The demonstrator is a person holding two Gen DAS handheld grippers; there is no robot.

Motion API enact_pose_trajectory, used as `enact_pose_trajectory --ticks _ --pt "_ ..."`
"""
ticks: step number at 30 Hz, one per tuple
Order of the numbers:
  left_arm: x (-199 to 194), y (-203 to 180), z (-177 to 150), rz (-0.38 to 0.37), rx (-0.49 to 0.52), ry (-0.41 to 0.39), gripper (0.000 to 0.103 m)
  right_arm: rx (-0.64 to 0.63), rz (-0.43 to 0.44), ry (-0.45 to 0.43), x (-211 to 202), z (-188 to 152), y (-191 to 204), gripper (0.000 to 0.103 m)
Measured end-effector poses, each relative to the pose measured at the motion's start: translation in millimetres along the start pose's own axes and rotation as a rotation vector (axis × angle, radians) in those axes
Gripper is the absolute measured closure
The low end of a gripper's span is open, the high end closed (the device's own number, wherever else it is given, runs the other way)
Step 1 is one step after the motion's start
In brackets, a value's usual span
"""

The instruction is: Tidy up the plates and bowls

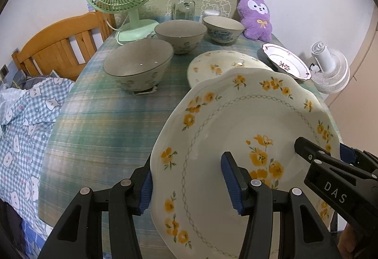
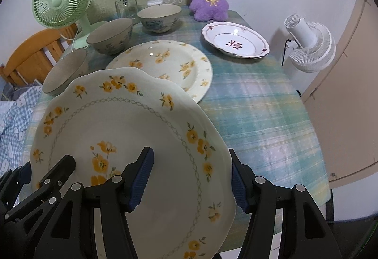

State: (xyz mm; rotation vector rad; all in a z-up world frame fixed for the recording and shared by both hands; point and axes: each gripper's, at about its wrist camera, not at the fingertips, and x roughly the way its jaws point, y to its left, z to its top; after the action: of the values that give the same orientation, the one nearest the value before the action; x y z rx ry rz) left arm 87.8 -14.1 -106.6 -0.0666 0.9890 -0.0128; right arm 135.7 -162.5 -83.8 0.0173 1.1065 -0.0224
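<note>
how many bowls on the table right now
3, in a diagonal row left of the plates: a grey ceramic bowl nearest, a second grey bowl behind it, and a blue-patterned bowl farthest, beside the purple plush toy.

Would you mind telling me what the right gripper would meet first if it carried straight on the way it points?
Probably the cream yellow-flowered plate lying on the table, just beyond the large scalloped yellow-flowered plate that the right gripper clamps; depth is uncertain.
</note>
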Motion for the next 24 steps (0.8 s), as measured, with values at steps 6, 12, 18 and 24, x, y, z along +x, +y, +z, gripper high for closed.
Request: enact_pose_trajectory --ticks 6,12,18,24 --pt "1 -24 2 0.002 -0.010 -0.003 0.049 -0.012 -0.002 -0.007 1 4 -28 0.038" --pt "6 -50 6 0.006 -0.010 -0.005 0.049 -0.010 -0.001 -0.006 5 10 -52 0.038" --pt "14 -76 11 0.001 -0.009 -0.006 0.049 -0.008 -0.007 -0.007 10 18 -80 0.038" --pt "23 -100 15 -0.005 -0.009 0.001 0.049 -0.002 -0.013 -0.002 19 25 -106 0.038"
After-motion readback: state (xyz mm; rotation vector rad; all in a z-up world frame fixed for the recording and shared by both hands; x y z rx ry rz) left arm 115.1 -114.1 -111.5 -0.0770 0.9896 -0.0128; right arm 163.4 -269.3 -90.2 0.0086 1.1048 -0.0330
